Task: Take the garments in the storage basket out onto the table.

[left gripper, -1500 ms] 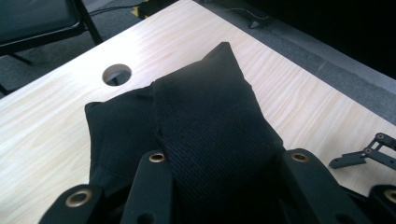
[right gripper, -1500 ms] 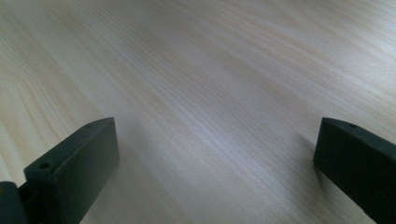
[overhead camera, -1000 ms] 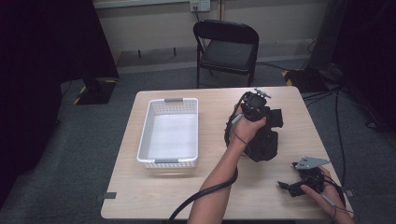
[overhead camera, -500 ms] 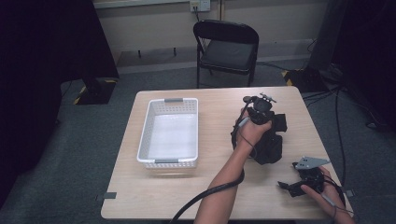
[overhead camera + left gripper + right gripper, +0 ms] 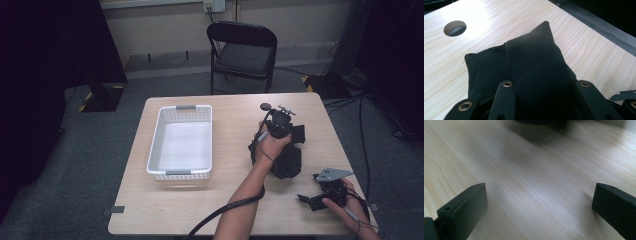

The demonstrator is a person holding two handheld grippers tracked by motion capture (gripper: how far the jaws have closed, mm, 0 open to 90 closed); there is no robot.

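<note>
Left gripper (image 5: 280, 131) clamps a black cloth (image 5: 529, 72), apparently folded, between its jaws; right gripper (image 5: 320, 197) rests released on the table (image 5: 230, 200).

Dim room, table glare, blurred closeups

The pale wooden table (image 5: 230, 210) bears a white basket (image 5: 182, 142) — and a black cloth bag (image 5: 529, 65).

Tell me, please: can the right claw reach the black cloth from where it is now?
Probably yes. The right claw rests open near the table's front edge, and only bare wood lies between it and the black cloth. The left claw already grips that cloth, though.
</note>
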